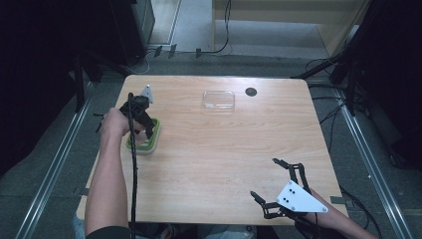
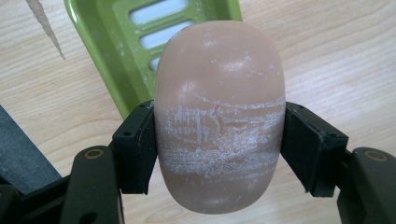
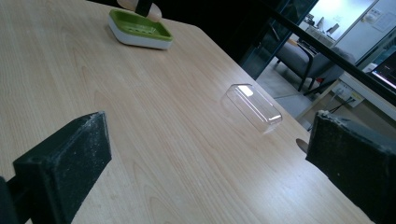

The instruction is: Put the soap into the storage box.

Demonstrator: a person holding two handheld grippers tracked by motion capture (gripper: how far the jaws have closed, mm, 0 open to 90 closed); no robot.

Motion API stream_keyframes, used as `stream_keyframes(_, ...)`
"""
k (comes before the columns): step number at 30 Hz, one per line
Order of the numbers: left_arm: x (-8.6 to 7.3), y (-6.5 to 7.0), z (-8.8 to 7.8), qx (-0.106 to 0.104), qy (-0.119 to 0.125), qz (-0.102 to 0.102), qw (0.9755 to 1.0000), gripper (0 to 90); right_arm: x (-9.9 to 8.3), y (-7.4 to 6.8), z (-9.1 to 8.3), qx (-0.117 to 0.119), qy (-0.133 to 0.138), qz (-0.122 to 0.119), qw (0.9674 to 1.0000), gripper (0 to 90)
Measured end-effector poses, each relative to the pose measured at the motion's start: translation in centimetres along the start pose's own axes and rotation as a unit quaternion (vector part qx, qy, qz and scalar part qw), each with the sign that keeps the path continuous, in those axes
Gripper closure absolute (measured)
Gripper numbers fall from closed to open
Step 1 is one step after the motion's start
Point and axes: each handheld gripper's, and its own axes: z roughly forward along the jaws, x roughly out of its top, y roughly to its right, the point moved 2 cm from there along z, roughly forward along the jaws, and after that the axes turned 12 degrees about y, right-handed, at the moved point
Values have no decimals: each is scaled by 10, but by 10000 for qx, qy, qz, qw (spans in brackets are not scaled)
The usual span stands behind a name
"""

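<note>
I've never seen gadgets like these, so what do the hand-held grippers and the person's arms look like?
Both the left gripper and right gripper are black linkages with blocky jaws, each topped by a grey three-cornered plate. A black cable trails along the left forearm. Forearms bare; dark sleeve above the left elbow.

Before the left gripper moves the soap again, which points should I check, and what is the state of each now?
1. Left gripper clamps the soap on both sides: ok.
2. Soap is above the green dish: ok.
3. Soap already rests in the dish: cannot tell.
4. Right gripper is open and far from the dish: ok.
5. Clear lid lies apart on the table, out of the way: ok.
</note>
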Motion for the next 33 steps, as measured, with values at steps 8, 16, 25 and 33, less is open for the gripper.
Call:
stream_keyframes(8, 3, -6, 10, 25, -21, -112, 9999, 337, 0, 0, 0, -4, 4, 14, 10000, 0)
stream_keyframes(16, 5, -11, 17, 44, 43, -223, 9997, 338, 0, 0, 0, -1, 7, 13, 10000, 0)
stream_keyframes(25, 8, -13, 27, 55, 44, -307, 9995, 337, 0, 0, 0, -4, 9, 17, 10000, 0)
stream_keyframes(33, 9, -14, 32, 82, 78, -341, 9994, 337, 0, 0, 0, -2, 12, 14, 10000, 0)
